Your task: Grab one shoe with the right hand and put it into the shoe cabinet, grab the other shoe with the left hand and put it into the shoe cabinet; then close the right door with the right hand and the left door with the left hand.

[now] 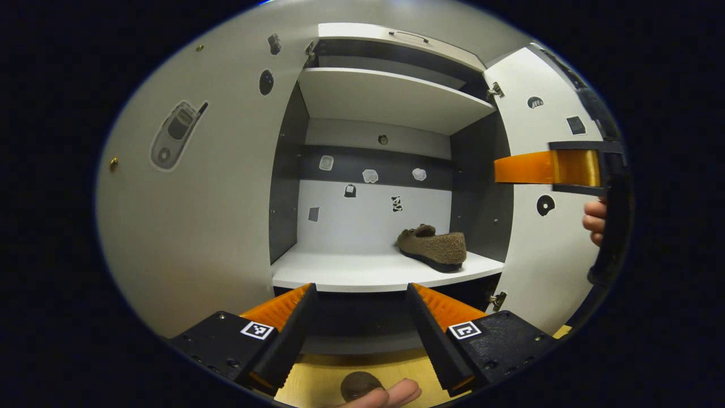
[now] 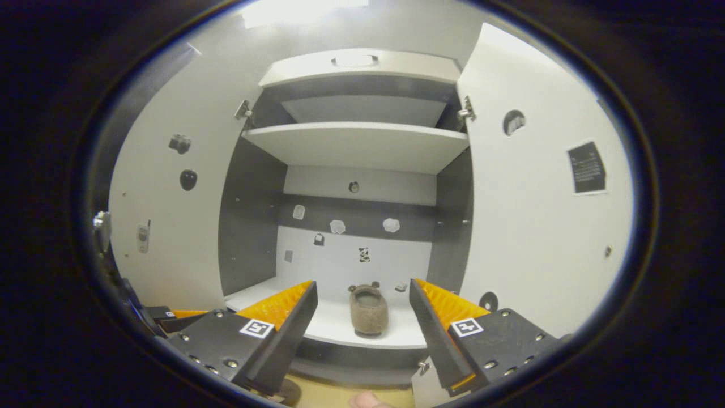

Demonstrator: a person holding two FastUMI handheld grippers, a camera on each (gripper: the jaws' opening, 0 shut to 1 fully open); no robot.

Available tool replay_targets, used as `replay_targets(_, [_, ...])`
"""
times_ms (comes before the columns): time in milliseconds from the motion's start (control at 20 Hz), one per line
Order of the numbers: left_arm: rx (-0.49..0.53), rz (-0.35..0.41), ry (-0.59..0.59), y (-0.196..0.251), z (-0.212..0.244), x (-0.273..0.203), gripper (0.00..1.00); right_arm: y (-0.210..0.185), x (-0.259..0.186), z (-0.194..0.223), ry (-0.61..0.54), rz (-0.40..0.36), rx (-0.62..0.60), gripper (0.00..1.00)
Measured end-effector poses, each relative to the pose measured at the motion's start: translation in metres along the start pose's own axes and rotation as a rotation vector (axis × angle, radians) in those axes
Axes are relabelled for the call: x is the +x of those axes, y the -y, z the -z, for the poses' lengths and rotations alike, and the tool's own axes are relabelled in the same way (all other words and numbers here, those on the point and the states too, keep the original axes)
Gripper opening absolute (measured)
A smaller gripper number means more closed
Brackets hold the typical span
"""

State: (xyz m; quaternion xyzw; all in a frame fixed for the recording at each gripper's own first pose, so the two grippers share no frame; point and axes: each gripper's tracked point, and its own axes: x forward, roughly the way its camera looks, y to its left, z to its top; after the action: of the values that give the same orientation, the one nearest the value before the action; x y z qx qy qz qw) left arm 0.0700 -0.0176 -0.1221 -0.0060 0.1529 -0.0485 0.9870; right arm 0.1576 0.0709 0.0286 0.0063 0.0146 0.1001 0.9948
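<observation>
One brown fuzzy shoe (image 1: 433,246) lies on the right side of the lower shelf (image 1: 340,272) of the open shoe cabinet. In the right gripper view the same shoe (image 2: 368,309) points away from me, beyond the fingers. My left gripper (image 1: 359,288) is open in front of the shelf edge and holds nothing. My right gripper (image 2: 363,283) is open too, short of the shelf, and shows side-on by the right door (image 1: 552,167). At the bottom edge sits a small dark brown rounded thing (image 1: 358,385); too little of it shows to name it.
Both cabinet doors stand wide open: the left door (image 1: 215,198) and the right door (image 1: 544,266), also the left door (image 2: 164,226) and right door (image 2: 538,226). An upper shelf (image 1: 391,96) is bare. A fingertip (image 1: 396,392) lies over the yellow wooden floor (image 1: 323,379). A hand (image 1: 595,221) holds the right gripper.
</observation>
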Motion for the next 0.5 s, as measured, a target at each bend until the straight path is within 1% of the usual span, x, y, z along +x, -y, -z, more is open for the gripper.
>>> replay_targets(150, [-0.013,-0.006,0.013,0.004,0.015,-0.008,0.97,0.016,-0.034,-0.002,0.069,0.032,-0.017,0.98])
replay_targets(250, [0.021,-0.007,-0.034,0.002,0.048,-0.014,0.97,0.025,-0.051,-0.001,0.104,0.059,-0.036,0.98])
replay_targets(350, [0.030,-0.012,-0.110,0.001,0.088,-0.023,0.98,0.024,-0.065,0.002,0.110,0.048,-0.031,0.98])
replay_targets(500, [0.039,-0.009,-0.187,0.000,0.136,-0.031,0.98,0.021,-0.077,0.009,0.107,0.018,0.022,0.99])
